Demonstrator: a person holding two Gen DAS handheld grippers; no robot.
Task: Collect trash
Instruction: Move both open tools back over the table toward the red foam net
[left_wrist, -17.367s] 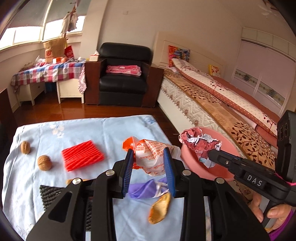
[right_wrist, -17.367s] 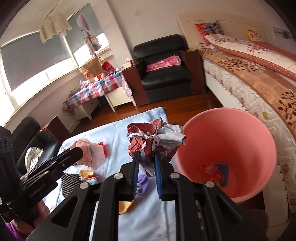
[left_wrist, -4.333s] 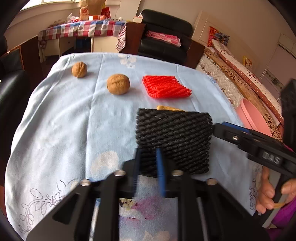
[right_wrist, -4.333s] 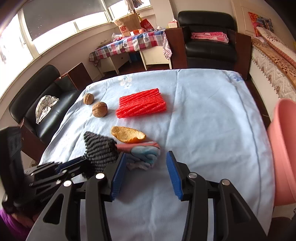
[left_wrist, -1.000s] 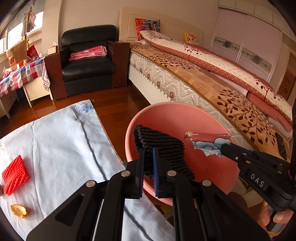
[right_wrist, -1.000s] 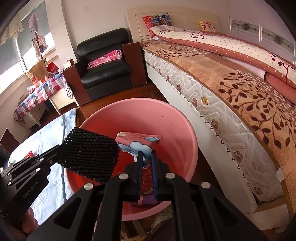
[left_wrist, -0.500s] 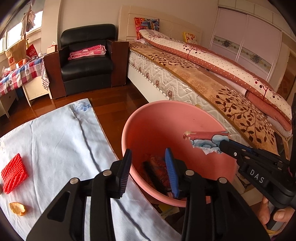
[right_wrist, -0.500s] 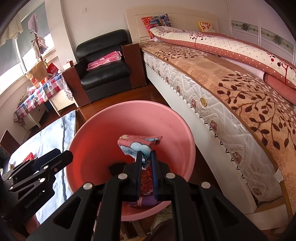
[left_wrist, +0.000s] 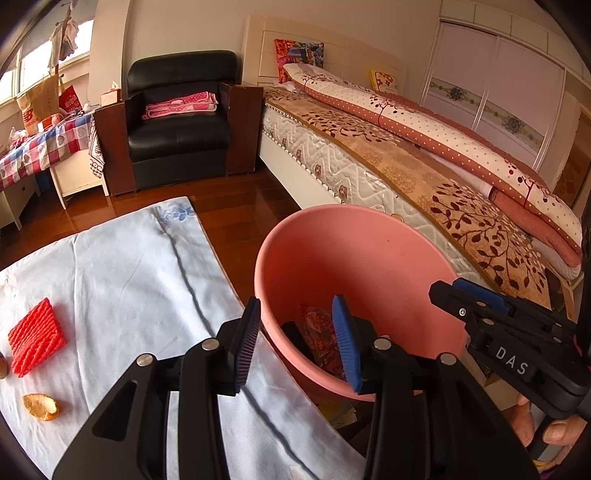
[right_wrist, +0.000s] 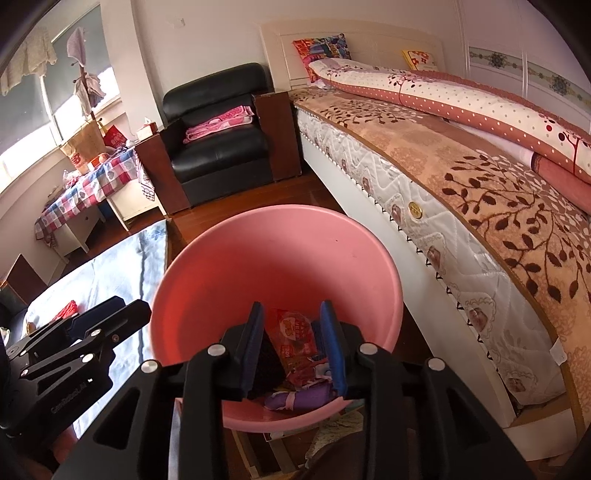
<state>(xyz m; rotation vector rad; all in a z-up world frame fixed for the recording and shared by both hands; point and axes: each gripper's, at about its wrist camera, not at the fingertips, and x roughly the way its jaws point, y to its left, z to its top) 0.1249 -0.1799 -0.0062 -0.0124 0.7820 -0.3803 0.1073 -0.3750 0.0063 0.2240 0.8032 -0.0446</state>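
Note:
A pink bin (left_wrist: 354, 258) stands between the table and the bed; it also shows in the right wrist view (right_wrist: 273, 258). Inside lie a red wrapper (right_wrist: 291, 332), a black mesh piece (right_wrist: 267, 363), a purple wrapper (right_wrist: 299, 400) and other trash. My left gripper (left_wrist: 295, 343) is open and empty over the bin's near rim. My right gripper (right_wrist: 293, 343) is open and empty above the bin's contents; it also shows in the left wrist view (left_wrist: 469, 295). On the blue tablecloth (left_wrist: 129, 280) lie a red foam net (left_wrist: 35, 341) and an orange peel (left_wrist: 40, 406).
A bed (left_wrist: 424, 166) with a patterned cover runs along the right of the bin. A black armchair (left_wrist: 177, 122) stands at the back. A checked-cloth side table (left_wrist: 40, 147) is at the far left. Wooden floor (left_wrist: 240, 206) lies between table and bed.
My left gripper opened and dropped the black mesh piece into the bin. Then my right gripper opened and the pink-and-blue wrapper fell into the bin.

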